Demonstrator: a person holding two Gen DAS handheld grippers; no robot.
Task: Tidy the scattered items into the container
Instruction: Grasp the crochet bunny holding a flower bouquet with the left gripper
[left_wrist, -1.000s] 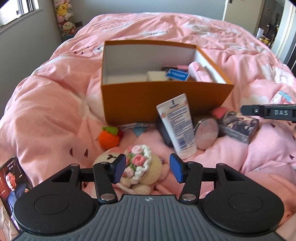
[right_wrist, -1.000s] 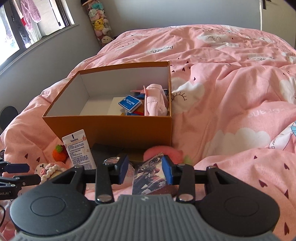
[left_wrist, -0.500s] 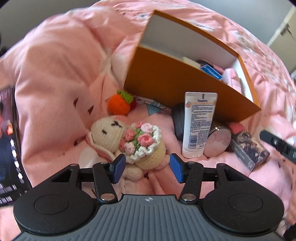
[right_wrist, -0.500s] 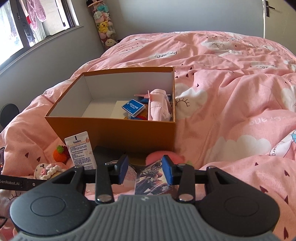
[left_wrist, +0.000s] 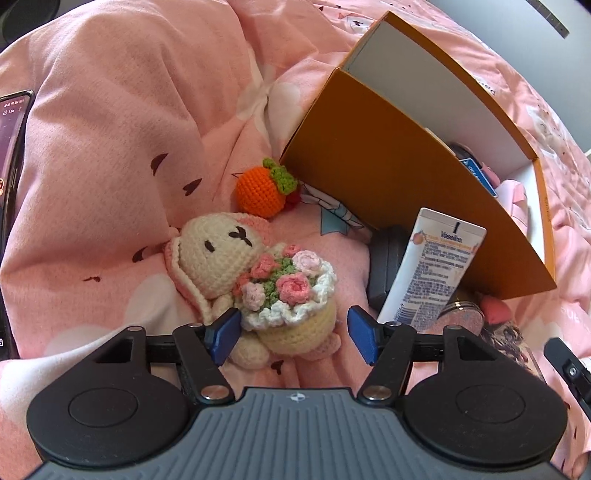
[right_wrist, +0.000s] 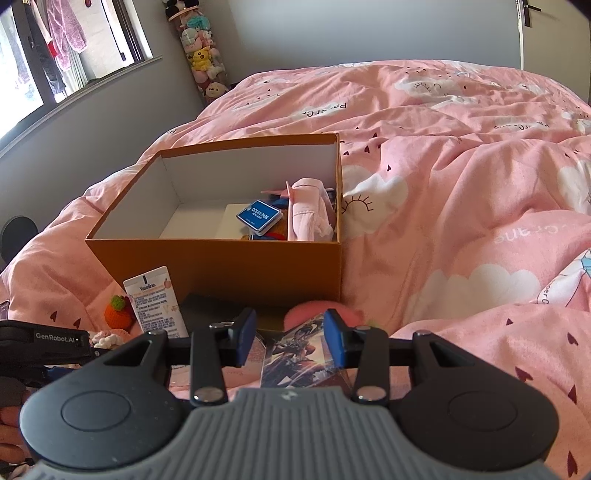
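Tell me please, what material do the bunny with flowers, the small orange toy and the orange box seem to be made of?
Bunny: crocheted yarn, matte; looped stitches show. Small orange toy: the same knitted yarn with green leaves. Orange box: probably cardboard, smooth matte, thin straight walls that are white inside.

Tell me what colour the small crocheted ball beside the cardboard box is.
The small crocheted ball is orange with a green leafy top, clearest in the left wrist view.

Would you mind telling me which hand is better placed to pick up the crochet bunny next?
Left. Its tongs are opening astride the crochet bunny on the pink duvet. The right tongs sit over a printed card box, with the bunny off to their side.
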